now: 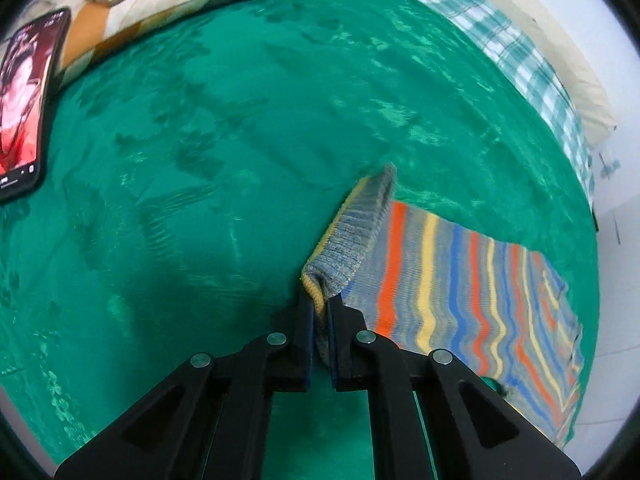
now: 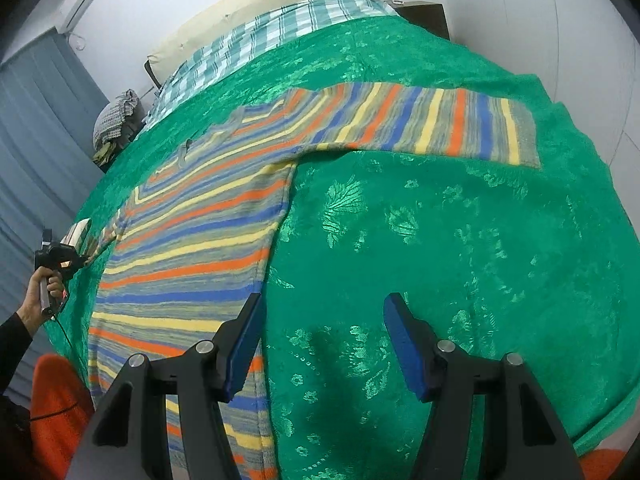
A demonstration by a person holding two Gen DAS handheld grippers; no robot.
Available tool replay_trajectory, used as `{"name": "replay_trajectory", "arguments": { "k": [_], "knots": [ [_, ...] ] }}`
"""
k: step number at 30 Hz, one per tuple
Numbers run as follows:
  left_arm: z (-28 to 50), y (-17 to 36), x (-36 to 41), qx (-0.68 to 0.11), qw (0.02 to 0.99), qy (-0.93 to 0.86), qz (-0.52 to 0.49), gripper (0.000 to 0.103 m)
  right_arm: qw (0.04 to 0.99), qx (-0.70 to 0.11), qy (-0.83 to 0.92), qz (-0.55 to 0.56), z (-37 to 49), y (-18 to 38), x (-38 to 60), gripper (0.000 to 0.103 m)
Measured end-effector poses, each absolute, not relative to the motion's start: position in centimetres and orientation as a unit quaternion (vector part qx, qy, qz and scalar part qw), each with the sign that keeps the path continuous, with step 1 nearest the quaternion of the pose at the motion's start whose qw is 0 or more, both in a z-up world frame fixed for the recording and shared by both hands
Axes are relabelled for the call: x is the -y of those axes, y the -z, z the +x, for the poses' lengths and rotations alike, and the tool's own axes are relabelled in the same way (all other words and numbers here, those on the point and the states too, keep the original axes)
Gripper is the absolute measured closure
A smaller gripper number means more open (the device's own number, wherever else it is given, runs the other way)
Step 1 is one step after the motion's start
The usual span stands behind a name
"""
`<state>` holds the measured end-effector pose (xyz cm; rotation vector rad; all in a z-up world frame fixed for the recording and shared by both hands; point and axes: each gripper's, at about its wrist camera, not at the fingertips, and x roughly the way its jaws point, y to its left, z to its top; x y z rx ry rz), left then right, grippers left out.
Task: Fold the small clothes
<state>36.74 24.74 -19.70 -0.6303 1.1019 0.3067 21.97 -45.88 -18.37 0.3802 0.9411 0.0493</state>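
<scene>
A small knitted sweater, striped in orange, blue, yellow and grey, lies spread flat on a bed covered with a glossy green spread woven with a leaf pattern. Seen from the right wrist, the body of the sweater runs from about 7 o'clock up toward the centre, and one sleeve stretches flat toward 1 o'clock, its grey ribbed cuff lying at the far end.

The left gripper is clenched on the cuff of the other sleeve, the grey ribbed end with its yellow edge pinched between the two black fingers and lifted off the spread, so the cuff stands up in a fold while the striped fabric behind it trails down to 4 o'clock. In the right wrist view, that gripper shows at 9 o'clock, held in the person's left hand.

The right gripper is released, its blue-padded fingers spread wide. One finger hovers over the sweater's side edge, the other over bare green spread; it holds nothing.

In the left wrist view, a black smartphone with a lit screen lies at 10 o'clock, beside a cream and tan quilted pillow at 11 o'clock. A teal and white checked cloth lies along the far edge of the spread.
</scene>
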Motion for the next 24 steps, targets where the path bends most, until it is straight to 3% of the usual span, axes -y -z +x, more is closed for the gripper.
{"name": "replay_trajectory", "arguments": {
  "k": [6, 10, 12, 17, 19, 21, 24],
  "knots": [
    [37.0, 19.8, -24.4, -0.517, 0.799, -0.149, -0.268, 0.1, 0.871, -0.456, -0.027, 0.182, 22.2, 18.7, 45.8, 0.042],
    [36.5, 20.3, -25.3, -0.506, 0.793, -0.148, -0.306, 0.099, 0.87, -0.458, -0.028, 0.182, 22.3, 18.9, 45.8, 0.042],
    [35.6, 20.5, -26.2, -0.49, 0.786, -0.135, -0.351, 0.092, 0.87, -0.457, -0.028, 0.182, 22.2, 18.8, 45.8, 0.042],
    [33.7, 20.0, -27.9, -0.47, 0.781, -0.132, -0.389, 0.086, 0.871, -0.455, -0.025, 0.185, 22.3, 19.0, 45.8, 0.042],
    [33.1, 19.3, -28.3, -0.464, 0.787, -0.14, -0.382, 0.076, 0.872, -0.454, -0.024, 0.181, 22.4, 19.0, 45.6, 0.042],
    [32.7, 17.7, -28.3, -0.446, 0.801, -0.159, -0.366, 0.057, 0.874, -0.453, -0.026, 0.177, 22.5, 18.9, 45.4, 0.042],
    [33.2, 15.6, -27.6, -0.414, 0.829, -0.175, -0.333, 0.036, 0.876, -0.45, -0.026, 0.171, 22.6, 18.9, 45.1, 0.042]
  ]
}}
